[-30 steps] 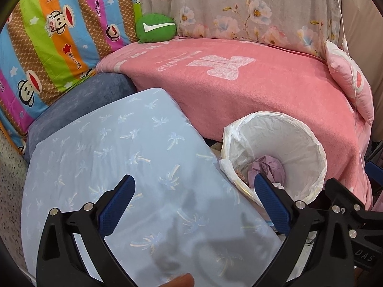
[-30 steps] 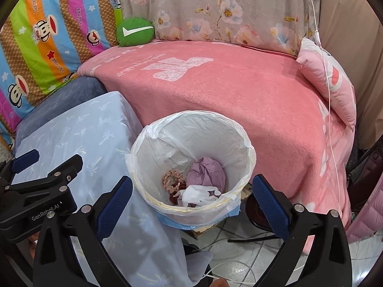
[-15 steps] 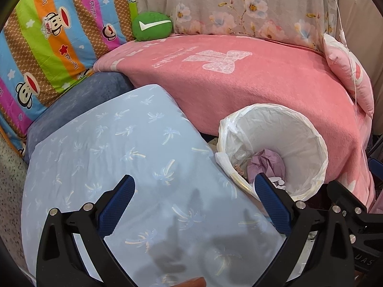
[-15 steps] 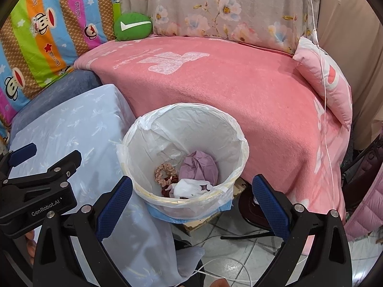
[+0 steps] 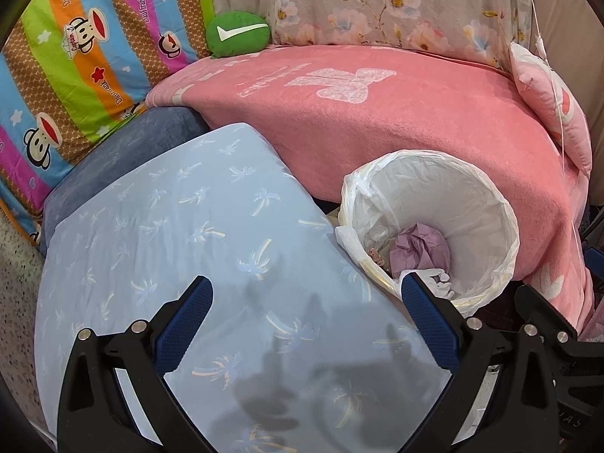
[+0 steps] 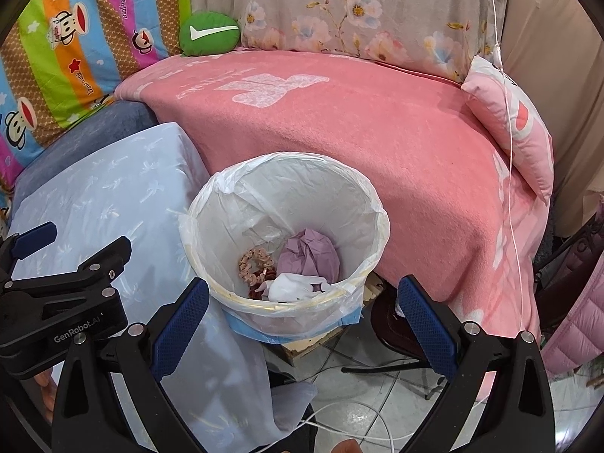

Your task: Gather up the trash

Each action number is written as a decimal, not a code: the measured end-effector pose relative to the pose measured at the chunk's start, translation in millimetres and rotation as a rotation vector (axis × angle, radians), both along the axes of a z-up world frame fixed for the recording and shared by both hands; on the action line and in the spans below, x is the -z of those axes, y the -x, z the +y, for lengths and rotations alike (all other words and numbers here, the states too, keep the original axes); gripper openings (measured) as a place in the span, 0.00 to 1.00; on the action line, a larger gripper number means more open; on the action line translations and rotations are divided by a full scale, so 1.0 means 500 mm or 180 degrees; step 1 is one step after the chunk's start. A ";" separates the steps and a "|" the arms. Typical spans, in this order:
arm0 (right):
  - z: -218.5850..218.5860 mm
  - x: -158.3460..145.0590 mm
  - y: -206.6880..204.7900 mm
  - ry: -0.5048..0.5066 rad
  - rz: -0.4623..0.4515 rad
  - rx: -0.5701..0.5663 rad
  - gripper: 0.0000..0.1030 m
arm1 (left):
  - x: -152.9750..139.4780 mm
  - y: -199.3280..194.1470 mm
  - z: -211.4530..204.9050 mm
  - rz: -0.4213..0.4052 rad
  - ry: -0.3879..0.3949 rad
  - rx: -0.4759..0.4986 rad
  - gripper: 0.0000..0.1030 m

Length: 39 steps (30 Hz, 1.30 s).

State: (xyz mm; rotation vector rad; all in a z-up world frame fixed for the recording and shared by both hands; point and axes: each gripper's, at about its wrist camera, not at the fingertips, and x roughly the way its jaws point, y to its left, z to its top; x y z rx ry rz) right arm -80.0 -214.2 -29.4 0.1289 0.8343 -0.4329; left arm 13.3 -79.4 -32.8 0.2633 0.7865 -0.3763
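The trash bin [image 6: 287, 234] sits centre frame holding crumpled paper [image 6: 309, 255]; your left gripper [image 5: 305, 302] and right gripper [image 6: 302, 302] both gape wide, empty.

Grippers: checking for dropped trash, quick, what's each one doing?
Left gripper: open, holding nothing.
Right gripper: open, holding nothing, above the bin.

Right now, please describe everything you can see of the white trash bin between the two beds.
The trash bin is round, upright and open, lined with a thin white plastic bag folded over its rim. It stands beside the pink blanket and the light blue cover. Inside lie crumpled purple paper, a white wad and a pinkish beaded piece. Neither gripper touches it.
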 end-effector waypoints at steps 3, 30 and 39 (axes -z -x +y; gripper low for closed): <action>-0.001 0.003 0.003 -0.0006 0.0008 0.0011 0.95 | 0.002 0.001 -0.001 0.0006 -0.0008 -0.0004 0.93; -0.006 0.010 0.004 -0.0014 0.0026 0.0031 0.95 | 0.002 0.002 -0.003 0.0017 -0.0012 0.0003 0.93; -0.006 0.013 0.007 -0.0015 0.0036 0.0047 0.95 | 0.001 0.003 -0.006 0.0028 -0.0013 0.0025 0.93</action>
